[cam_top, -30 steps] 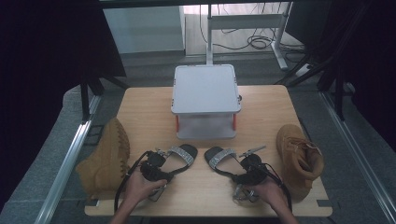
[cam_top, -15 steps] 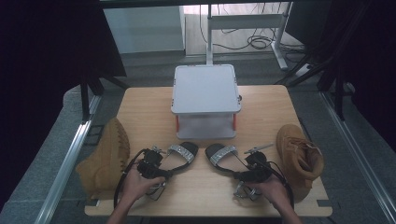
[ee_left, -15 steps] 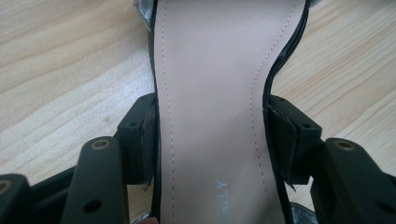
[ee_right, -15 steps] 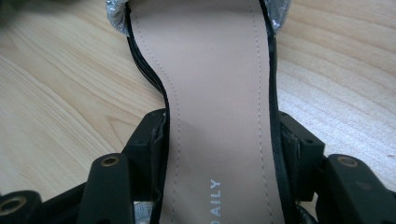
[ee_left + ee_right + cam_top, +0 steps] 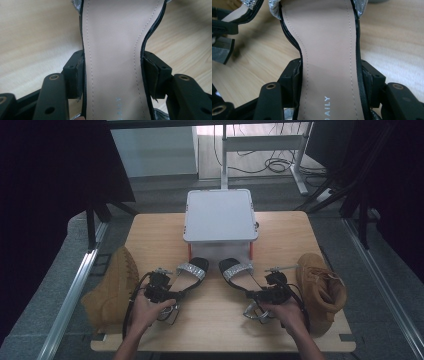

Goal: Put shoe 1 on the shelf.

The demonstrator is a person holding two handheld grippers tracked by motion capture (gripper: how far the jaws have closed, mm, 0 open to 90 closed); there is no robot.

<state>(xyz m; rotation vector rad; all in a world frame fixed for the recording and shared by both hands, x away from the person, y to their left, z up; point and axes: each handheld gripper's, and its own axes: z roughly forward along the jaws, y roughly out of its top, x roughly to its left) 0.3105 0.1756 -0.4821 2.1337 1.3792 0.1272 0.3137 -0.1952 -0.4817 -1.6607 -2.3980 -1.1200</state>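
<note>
2 sandals clamped at waist: left sandal [image 5: 112, 50] by left gripper [image 5: 112, 72], right sandal [image 5: 329, 50] by right gripper [image 5: 332, 80]. Risk judged: smooth sole edges slipped from pads if lifted tilted.

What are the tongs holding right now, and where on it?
Each holds a sandal by the sole's narrow waist: left tongs the left sandal, right tongs the right sandal.

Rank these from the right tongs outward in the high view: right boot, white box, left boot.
1. Right boot, just beside the right tongs at the table's right edge.
2. White box, ahead at table centre.
3. Left boot, far left edge.
</note>
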